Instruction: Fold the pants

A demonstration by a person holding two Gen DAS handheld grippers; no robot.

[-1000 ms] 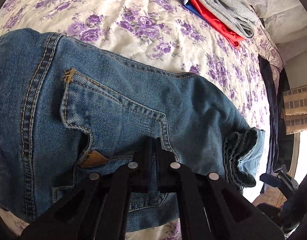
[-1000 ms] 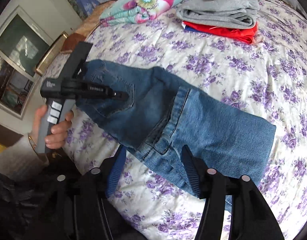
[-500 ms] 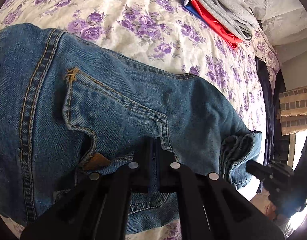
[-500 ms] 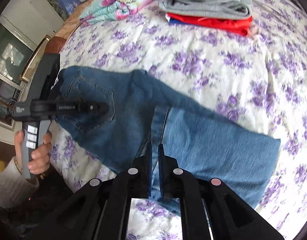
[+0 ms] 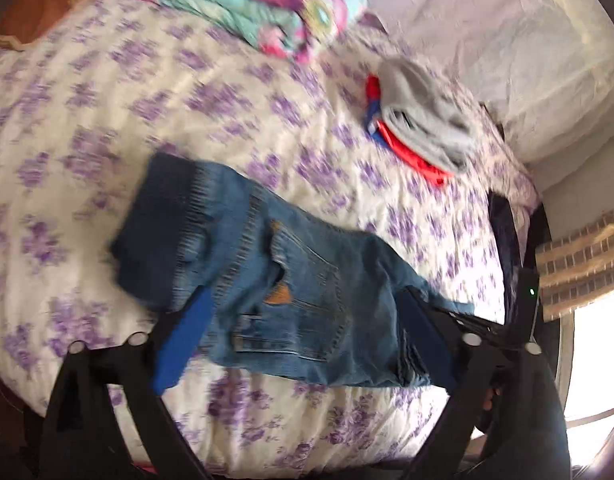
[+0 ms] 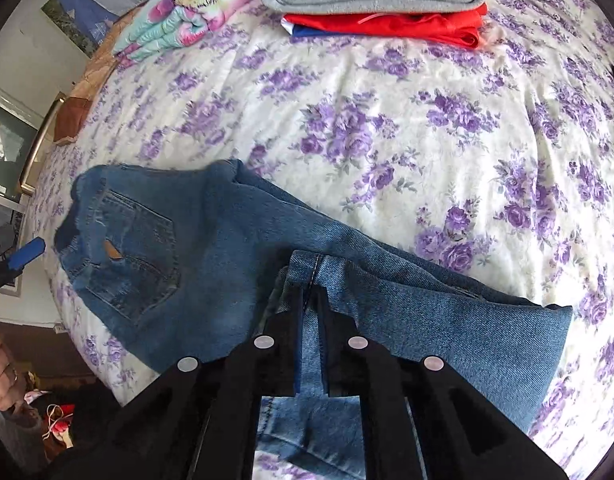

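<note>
Blue jeans (image 6: 211,264) lie half-folded on a floral bedspread (image 6: 387,128). The right gripper (image 6: 311,296) pinches the leg hem; the left gripper (image 5: 303,320) hangs wide, empty. Likely next: carrying the hem to the waistband.

Floral-sheeted bed (image 6: 387,128), bright window (image 5: 595,356) beside.

It was a home bedroom: a bed (image 6: 447,128) with purple-flowered bedding, folded clothes (image 6: 379,0) and a bright floral blanket (image 6: 187,12) at its far side, a white pillow (image 5: 507,60) beyond them.
</note>
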